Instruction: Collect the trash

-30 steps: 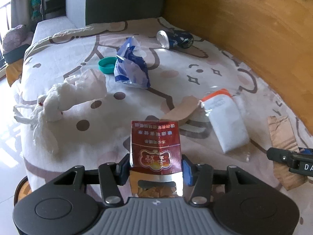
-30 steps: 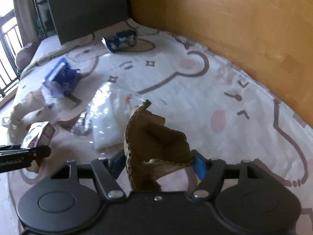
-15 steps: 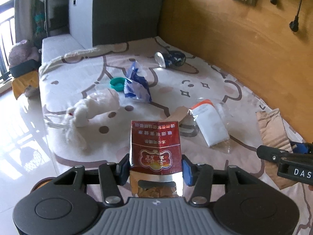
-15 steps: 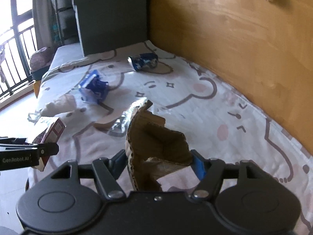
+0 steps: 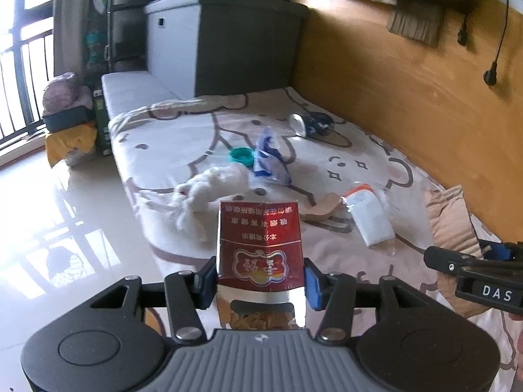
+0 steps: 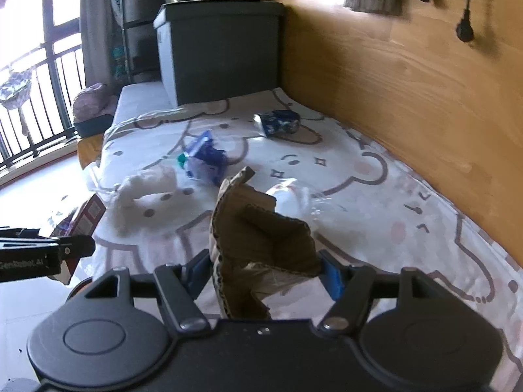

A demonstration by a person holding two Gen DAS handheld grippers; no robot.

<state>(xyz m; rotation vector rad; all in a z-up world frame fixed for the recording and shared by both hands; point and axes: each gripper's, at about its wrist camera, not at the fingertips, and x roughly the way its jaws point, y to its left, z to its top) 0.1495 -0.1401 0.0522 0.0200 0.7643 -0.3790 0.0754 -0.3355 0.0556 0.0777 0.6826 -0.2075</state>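
With both hands full, left tool (image 5: 260,279) is clamped on a red cigarette pack (image 5: 260,245) standing upright, Chinese print upside down. Right tool (image 6: 263,272), marked "DAS", grips torn cardboard (image 6: 258,238). Ahead on the bed (image 5: 183,140): white bag (image 5: 209,189), blue wrapper (image 5: 269,160), and farthest, probably a crushed can (image 5: 310,124).

A dark storage box (image 5: 248,42) stands at the bed's (image 6: 376,202) far end beside the wooden wall (image 5: 392,81).
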